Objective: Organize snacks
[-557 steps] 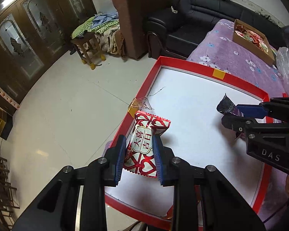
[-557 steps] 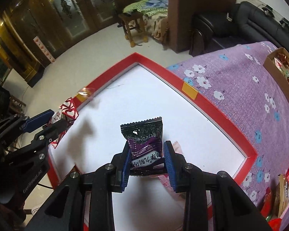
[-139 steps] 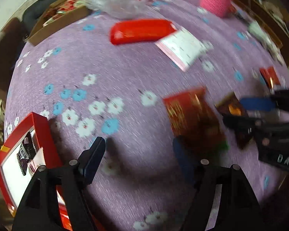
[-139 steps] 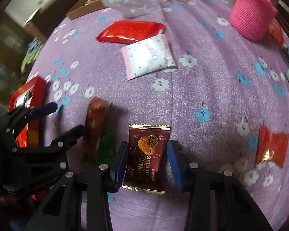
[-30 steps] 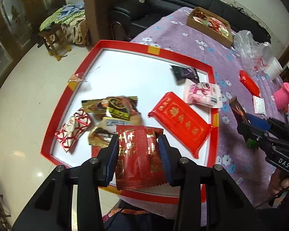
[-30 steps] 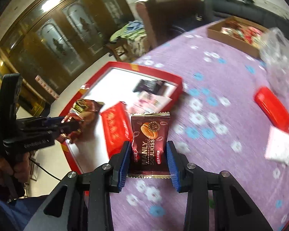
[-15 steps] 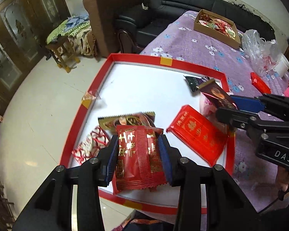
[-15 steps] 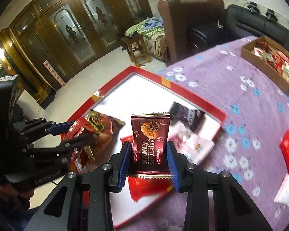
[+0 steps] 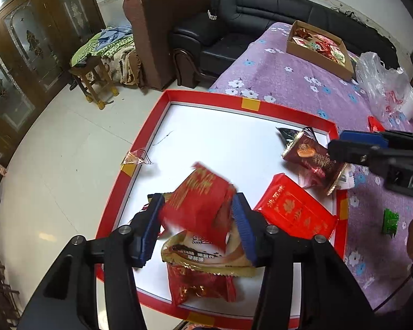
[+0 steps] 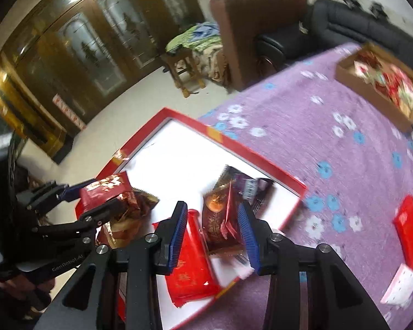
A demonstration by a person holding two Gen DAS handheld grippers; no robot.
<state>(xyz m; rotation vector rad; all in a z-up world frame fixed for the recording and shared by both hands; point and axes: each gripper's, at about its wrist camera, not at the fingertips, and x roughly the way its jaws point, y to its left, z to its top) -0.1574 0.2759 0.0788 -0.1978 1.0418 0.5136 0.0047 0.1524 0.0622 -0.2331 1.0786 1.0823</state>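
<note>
Mostly the tray (image 9: 162, 110) has open white floor at its upper left; packets crowd the lower and right parts, inside the red rim. Left gripper (image 9: 198, 229), lower centre, has jaws wide apart w/ a blurred red packet (image 9: 198, 206) between them, long axis tilted toward upper right; contact w/ pads can't be told. Right gripper (image 10: 212, 232) is also spread wide, a brown packet (image 10: 220, 220) loose between its pads, long axis running up-frame, over the tray's right edge beside a flat red pack (image 10: 190, 264).
</note>
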